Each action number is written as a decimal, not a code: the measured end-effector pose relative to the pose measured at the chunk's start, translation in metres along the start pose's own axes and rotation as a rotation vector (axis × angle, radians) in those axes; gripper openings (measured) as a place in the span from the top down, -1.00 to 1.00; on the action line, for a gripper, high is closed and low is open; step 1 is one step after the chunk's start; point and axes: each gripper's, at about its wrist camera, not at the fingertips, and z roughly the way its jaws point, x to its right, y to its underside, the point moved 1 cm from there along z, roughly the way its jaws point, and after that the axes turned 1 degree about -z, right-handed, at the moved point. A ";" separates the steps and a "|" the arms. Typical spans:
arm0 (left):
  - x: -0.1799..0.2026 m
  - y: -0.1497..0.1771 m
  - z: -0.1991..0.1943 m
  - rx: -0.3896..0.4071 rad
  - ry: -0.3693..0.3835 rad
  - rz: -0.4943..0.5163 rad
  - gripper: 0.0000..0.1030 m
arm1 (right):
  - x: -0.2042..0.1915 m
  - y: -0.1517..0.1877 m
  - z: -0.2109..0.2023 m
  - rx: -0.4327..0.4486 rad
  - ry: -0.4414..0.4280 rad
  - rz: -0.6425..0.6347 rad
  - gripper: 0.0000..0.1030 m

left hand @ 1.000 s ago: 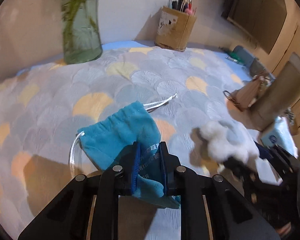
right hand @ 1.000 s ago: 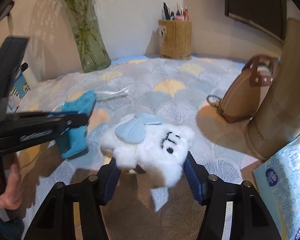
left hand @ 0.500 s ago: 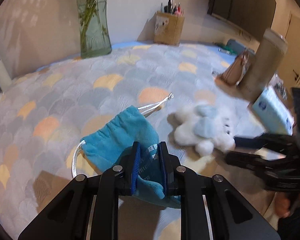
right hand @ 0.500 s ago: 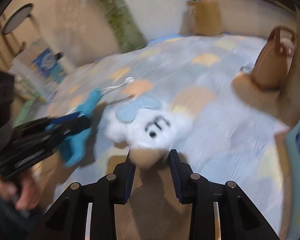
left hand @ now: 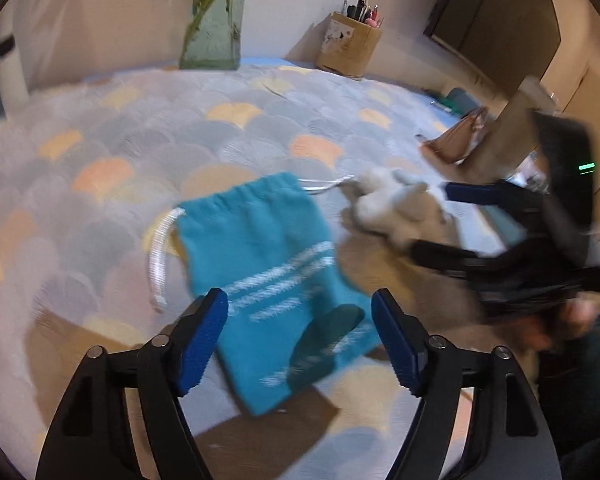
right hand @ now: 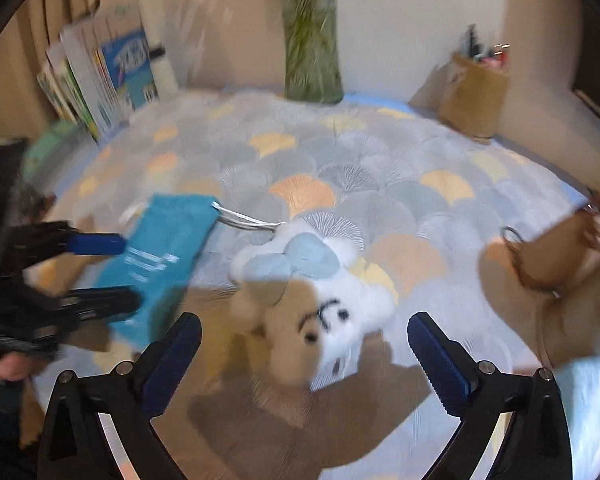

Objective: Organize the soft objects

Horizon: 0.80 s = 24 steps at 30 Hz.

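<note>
Left wrist: velvety teal pouch (flat, rectangular) beside fluffy plush.

The left wrist view is taken from just above the left gripper, looking forward and down along its spread fingers, close over the pouch on the cloth. The vase and pen box are seen at the far edge, and the right gripper enters from the right.

The right wrist view is taken likewise from above the right gripper, close over the plush. The left gripper is seen at its left. Pouch, plush, vase, pen box and cloth are shared by both views. Both are blurred.
</note>
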 end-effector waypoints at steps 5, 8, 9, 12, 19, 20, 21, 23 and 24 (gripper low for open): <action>0.016 -0.004 0.013 -0.005 -0.064 -0.051 -0.58 | 0.008 -0.003 0.024 -0.007 -0.056 0.026 -0.50; 0.026 -0.003 0.005 0.046 -0.181 -0.050 -0.58 | 0.002 0.002 0.011 0.051 0.007 0.034 -0.30; 0.028 -0.002 0.005 0.046 -0.194 -0.054 -0.58 | 0.002 0.004 0.007 0.055 0.033 0.049 -0.30; 0.034 -0.003 0.010 0.045 -0.189 -0.096 -0.59 | 0.005 0.013 0.005 0.041 0.085 0.144 -0.30; 0.025 0.002 0.018 0.015 -0.420 -0.096 -0.63 | 0.014 0.017 0.002 0.061 0.081 0.189 -0.31; 0.017 0.004 0.014 0.013 -0.425 -0.121 -0.62 | 0.017 0.017 0.002 0.061 0.064 0.204 -0.31; 0.007 0.005 0.010 0.012 -0.425 -0.151 -0.62 | 0.020 0.017 0.003 0.059 0.052 0.216 -0.31; -0.007 0.008 0.006 0.006 -0.377 -0.195 -0.62 | 0.022 0.018 0.002 0.061 0.038 0.230 -0.31; -0.011 0.008 0.004 0.016 -0.353 -0.205 -0.62 | 0.021 0.018 0.002 0.063 0.040 0.229 -0.31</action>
